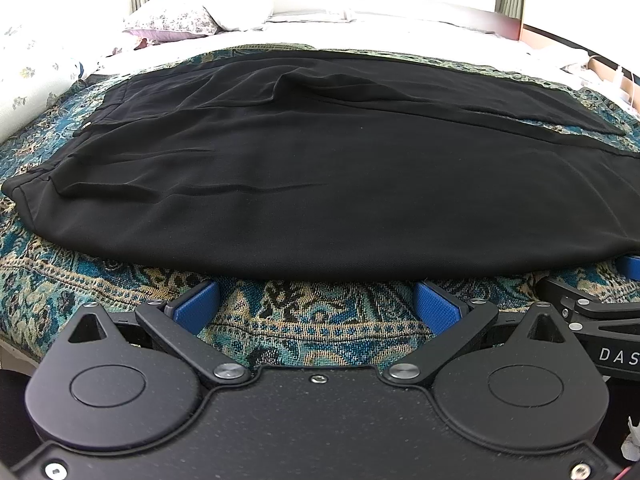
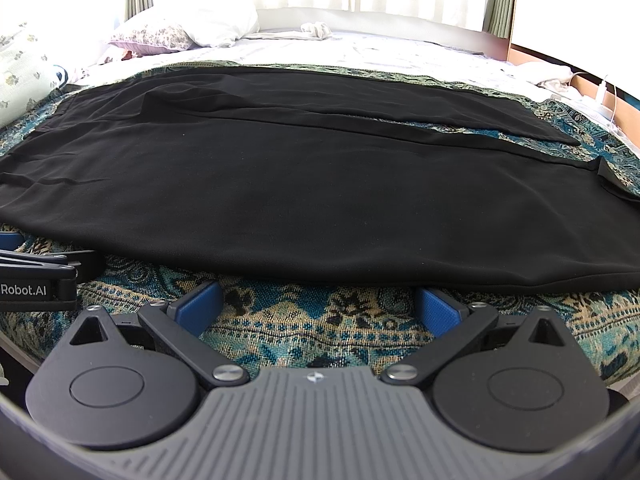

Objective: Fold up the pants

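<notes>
Black pants [image 1: 304, 184] lie spread flat on a patterned teal blanket [image 1: 312, 316], waistband at the left, legs running right. They also fill the right wrist view [image 2: 312, 192]. My left gripper [image 1: 316, 300] is open, its blue pads [image 1: 196, 304] wide apart just short of the pants' near edge, low over the blanket. My right gripper [image 2: 318, 300] is open too, its pads [image 2: 436, 306] at the near edge, tips slightly under the hem. Neither holds cloth. The right gripper shows at the right of the left wrist view [image 1: 592, 308].
The blanket [image 2: 312, 328] covers a bed with white sheets [image 2: 360, 52] behind. Floral pillows [image 1: 172, 20] sit at the back left. A wooden bed frame [image 2: 600, 88] with a white cable runs along the right. Curtained windows are behind.
</notes>
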`<state>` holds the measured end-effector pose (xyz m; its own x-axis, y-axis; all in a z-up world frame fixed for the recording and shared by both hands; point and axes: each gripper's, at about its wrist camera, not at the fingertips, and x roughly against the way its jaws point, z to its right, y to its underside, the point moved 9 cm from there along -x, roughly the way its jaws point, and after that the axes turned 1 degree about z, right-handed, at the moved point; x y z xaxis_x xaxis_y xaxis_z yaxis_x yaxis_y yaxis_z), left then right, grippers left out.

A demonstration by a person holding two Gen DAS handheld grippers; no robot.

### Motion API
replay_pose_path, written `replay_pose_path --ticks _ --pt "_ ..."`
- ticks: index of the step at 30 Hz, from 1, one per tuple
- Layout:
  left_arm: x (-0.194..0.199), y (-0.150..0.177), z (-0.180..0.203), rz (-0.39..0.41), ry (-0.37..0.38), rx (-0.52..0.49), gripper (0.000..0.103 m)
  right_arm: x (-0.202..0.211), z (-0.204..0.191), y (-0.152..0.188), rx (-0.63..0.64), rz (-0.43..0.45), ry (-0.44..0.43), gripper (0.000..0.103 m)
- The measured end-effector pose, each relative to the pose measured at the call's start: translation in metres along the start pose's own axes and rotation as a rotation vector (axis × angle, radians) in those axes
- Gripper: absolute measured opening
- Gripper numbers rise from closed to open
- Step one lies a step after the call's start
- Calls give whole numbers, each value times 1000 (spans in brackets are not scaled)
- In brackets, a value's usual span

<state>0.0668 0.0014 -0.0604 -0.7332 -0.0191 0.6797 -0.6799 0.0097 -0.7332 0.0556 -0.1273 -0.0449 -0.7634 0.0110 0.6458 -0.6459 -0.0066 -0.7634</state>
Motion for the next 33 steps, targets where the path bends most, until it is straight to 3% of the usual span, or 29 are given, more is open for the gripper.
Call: replay_pose_path --ticks 10,15,19,25,33 --pt "3 -3 -2 -32 -13 23 103 0 2 -3 -13 -26 -9 103" --pt "14 -9 -8 -59 48 32 93 2 2 -10 7 -72 -25 103" --pt "31 -24 -19 -32 96 43 91 15 5 -12 -3 -98 -80 103" --pt "44 -73 -51 41 92 45 91 45 13 -29 29 -55 -114 103" --pt "9 -168 -102 28 50 128 92 49 74 -116 -101 80 -64 103"
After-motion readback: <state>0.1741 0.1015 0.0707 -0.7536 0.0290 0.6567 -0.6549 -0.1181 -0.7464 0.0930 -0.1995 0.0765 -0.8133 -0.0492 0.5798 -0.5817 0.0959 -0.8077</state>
